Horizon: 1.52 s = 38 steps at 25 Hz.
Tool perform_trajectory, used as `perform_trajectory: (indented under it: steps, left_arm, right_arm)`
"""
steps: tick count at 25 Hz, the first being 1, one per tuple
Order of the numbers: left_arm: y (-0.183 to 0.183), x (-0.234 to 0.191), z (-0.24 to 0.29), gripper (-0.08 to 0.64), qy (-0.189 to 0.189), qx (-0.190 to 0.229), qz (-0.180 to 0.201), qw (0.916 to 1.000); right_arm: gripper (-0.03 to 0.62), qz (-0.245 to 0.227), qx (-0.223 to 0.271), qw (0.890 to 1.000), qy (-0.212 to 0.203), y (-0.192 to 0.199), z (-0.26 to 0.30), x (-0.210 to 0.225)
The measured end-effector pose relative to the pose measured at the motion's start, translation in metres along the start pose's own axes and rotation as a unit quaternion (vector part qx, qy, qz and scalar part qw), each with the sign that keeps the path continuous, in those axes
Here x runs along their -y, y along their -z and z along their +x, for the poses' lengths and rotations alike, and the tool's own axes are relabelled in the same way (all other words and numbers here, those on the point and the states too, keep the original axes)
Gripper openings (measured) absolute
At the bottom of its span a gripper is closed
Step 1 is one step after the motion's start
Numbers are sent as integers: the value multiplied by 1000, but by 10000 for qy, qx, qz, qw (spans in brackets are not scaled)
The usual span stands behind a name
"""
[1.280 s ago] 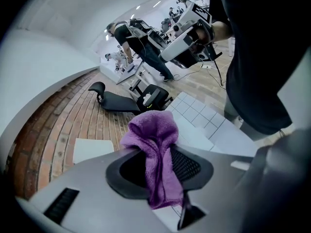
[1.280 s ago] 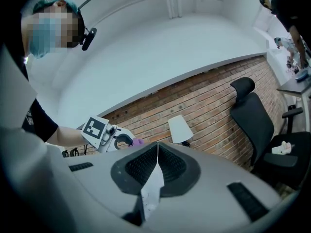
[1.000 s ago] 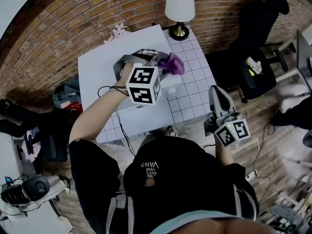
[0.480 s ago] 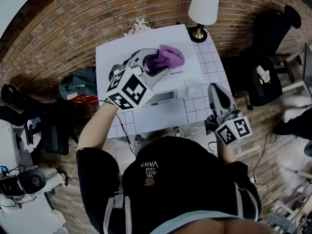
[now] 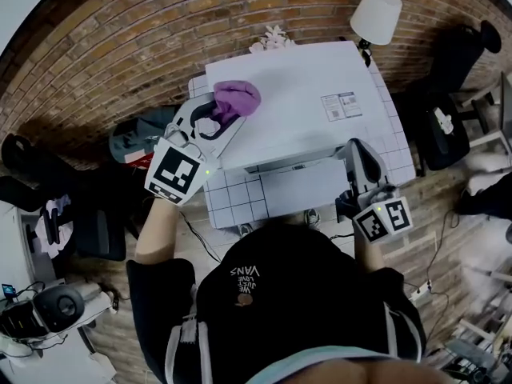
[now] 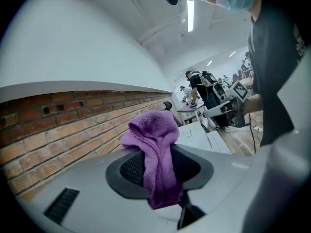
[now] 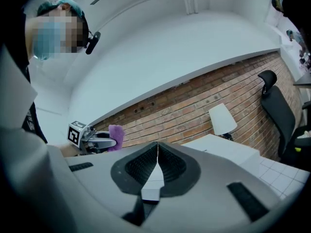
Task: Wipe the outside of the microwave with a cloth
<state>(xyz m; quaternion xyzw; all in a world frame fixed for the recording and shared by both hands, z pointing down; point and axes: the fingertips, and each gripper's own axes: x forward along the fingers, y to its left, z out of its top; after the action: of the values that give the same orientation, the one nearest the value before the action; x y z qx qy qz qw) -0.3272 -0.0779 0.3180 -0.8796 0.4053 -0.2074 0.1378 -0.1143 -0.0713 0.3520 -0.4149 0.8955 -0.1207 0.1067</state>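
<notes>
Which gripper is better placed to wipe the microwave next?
The left gripper: its jaws clamp the purple cloth at the microwave's left edge. The right gripper is shut, empty, near the front.

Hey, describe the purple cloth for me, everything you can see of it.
The cloth is purple, a soft terry-like fabric, bunched and folded. The left tool is shut on it: the lower part is pinched between the jaws, and the upper part bulges past the tips in a rounded hood. In the head view it sits over the left end of the white microwave top, seemingly against it, though contact is not certain.
</notes>
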Motion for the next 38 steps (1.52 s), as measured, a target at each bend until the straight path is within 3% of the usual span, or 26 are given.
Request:
perform_trajectory:
  steps: [5,11,15,20,24,29,32,38]
  left_arm:
    - [45,-10,-61,141,-265,471,-551,9970]
    - [93,22,-95,141,-354,1076,-680,9912]
    - [124,47,-100,141,-467,1386,-1481,9781]
    - [151,70,-106,141,-438,1511,-1986,9674]
    - [159,82,-99,141,-351,1552,-2003,9667]
    - [172,73,-81,141,-445,1486,-2378,9588]
    - [181,60,-68,141,-511,1377,-2161,9653]
    - [204,2,-37,141,-1092,1208,-2093,9642]
  right_arm:
    - [4,-18,-67,9999,139,26,10,-50]
    - [5,-17,-159,9990,422,57,9,-95]
    - [4,-58,-166,9977,654,67,5,-120]
    - [5,-129,-119,9949,997,74,-11,-143]
    - [4,-131,-155,9911,1319,80,-27,-145]
    - [5,-183,-145,9888,1477,75,-32,-140]
    - [4,-199,-170,9885,1492,73,-29,-133]
    - [3,-159,-262,9881,1510,68,-21,-110]
